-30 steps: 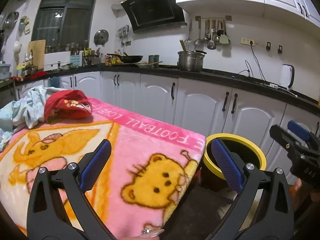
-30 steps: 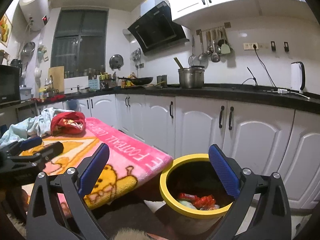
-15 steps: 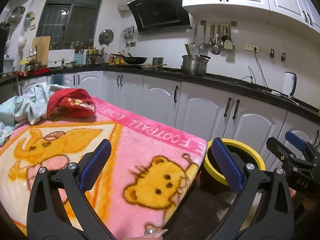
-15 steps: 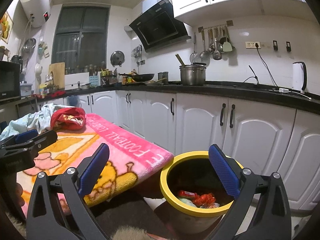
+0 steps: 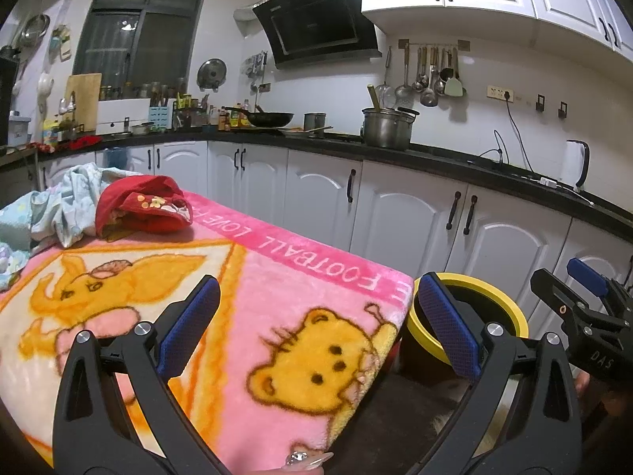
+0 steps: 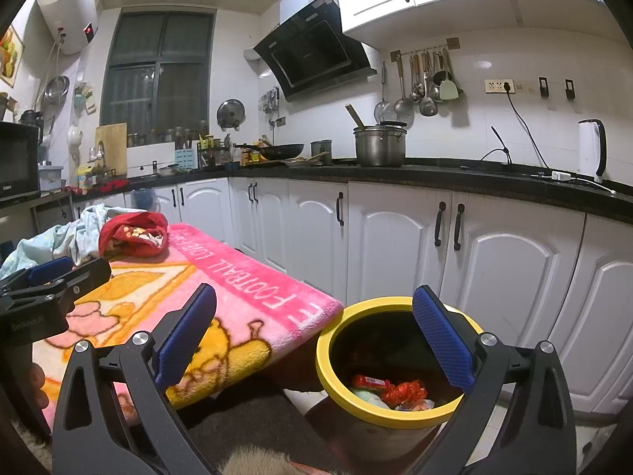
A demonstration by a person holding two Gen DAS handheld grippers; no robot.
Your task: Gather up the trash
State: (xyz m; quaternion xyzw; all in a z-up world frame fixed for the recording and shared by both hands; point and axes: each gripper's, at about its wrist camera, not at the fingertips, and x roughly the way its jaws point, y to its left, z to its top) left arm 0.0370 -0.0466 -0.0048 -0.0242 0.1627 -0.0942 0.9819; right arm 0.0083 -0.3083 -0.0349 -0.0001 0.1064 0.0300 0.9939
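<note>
A yellow-rimmed bin (image 6: 395, 419) stands on the floor at the table's right corner, and its rim also shows in the left wrist view (image 5: 510, 308). Red wrappers and other trash (image 6: 395, 390) lie inside it. My right gripper (image 6: 314, 334) is open and empty, held above and in front of the bin. My left gripper (image 5: 316, 316) is open and empty over the pink cartoon blanket (image 5: 245, 277) that covers the table. Each gripper shows at the edge of the other's view.
A red cloth (image 5: 146, 206) and a pale blue cloth (image 5: 63, 209) lie at the far left of the blanket. White kitchen cabinets (image 6: 395, 237) run behind the bin under a black counter with a pot (image 6: 379, 144) and a kettle (image 6: 591, 150).
Both grippers have risen and tilted up a little, so the table and bin sit lower in view. Both stay open and empty.
</note>
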